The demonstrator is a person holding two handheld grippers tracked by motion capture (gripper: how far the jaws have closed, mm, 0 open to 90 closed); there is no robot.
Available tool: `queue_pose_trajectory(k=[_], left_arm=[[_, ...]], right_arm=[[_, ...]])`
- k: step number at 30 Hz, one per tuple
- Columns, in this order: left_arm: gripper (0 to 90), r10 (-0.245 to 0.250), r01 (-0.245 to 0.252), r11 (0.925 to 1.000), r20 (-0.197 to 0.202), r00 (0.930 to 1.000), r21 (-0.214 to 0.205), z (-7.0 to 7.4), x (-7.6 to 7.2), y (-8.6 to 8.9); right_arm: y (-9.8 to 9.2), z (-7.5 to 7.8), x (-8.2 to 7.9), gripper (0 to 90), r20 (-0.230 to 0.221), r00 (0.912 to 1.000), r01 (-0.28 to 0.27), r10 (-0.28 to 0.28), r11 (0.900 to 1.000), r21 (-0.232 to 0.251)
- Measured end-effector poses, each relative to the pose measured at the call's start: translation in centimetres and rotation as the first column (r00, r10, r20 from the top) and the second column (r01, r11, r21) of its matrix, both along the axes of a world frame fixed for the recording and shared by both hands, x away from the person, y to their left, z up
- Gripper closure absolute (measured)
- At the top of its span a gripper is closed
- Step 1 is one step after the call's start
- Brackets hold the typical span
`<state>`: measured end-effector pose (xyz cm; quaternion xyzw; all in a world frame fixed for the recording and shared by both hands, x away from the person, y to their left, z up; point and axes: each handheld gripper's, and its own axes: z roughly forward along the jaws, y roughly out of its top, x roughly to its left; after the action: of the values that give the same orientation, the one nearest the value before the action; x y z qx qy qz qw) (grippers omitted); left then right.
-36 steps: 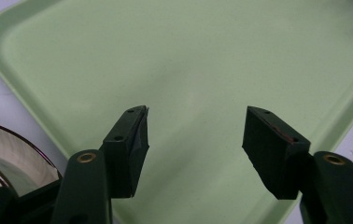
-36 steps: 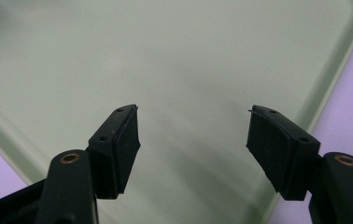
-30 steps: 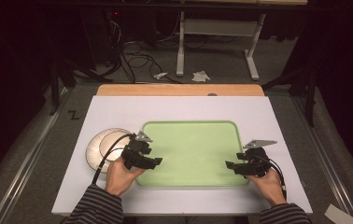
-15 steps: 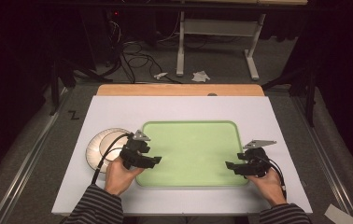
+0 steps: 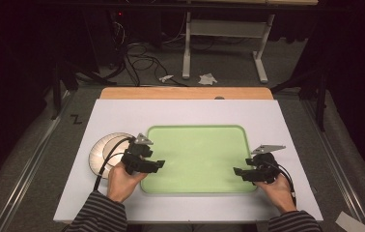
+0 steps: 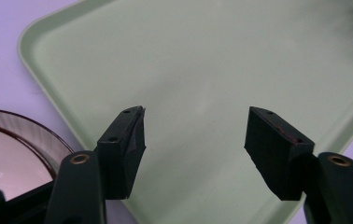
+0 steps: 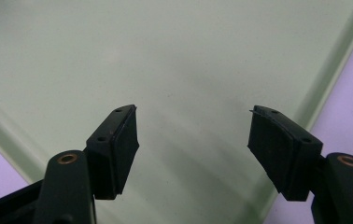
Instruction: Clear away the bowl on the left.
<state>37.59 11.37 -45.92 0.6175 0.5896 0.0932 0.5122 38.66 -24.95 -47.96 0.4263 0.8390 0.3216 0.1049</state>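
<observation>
A green tray (image 5: 197,154) lies flat in the middle of the white tabletop (image 5: 185,113), its long side running across the high view. The left gripper (image 5: 155,165) hovers over the tray's near left corner, held in the person's left hand (image 5: 122,181), and points inward over the tray. Its jaws stand wide apart with nothing between them; in the left gripper view (image 6: 195,135) they frame the bare tray floor (image 6: 212,70), with the tray's rounded corner beyond. The right gripper (image 5: 238,172) sits at the tray's near right corner in the right hand (image 5: 278,191), pointing inward toward the left gripper. Its jaws are likewise spread wide and hold nothing; in the right gripper view (image 7: 193,135) they are over the tray floor (image 7: 165,56), the tray's raised rim crossing at the right. Just left of the tray, beside the left gripper, a round plate (image 5: 102,152) rests on the tabletop; its dark-edged rim shows in the left gripper view (image 6: 20,135). The two grippers are well apart, with the tray's width between them.
</observation>
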Motion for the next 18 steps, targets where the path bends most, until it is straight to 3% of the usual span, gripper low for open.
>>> queue_pose_trajectory(k=[12, 16, 18], left_arm=[[36.7, 0.013, -0.012, 0.9995, 0.03, 0.9995, -0.03, 1.1, -0.3, 0.6], [35.0, 0.053, -0.052, 0.9985, 0.064, 0.9965, -0.018, 1.6, 0.0, 1.5], [34.9, 0.064, -0.062, 0.9977, 0.062, 0.996, -0.028, 1.8, 0.1, 1.9]], right_arm=[[0.1, 0.0, 0.0, 34.2, -0.01, 0.9999, -0.001, 0.001, 1.0, -0.006], [0.1, -0.1, 0.0, 34.2, -0.01, 1.0, -0.002, 0.002, 1.0, -0.007], [0.1, -0.1, 0.0, 34.2, -0.005, 1.0, -0.002, 0.002, 1.0, -0.01]])
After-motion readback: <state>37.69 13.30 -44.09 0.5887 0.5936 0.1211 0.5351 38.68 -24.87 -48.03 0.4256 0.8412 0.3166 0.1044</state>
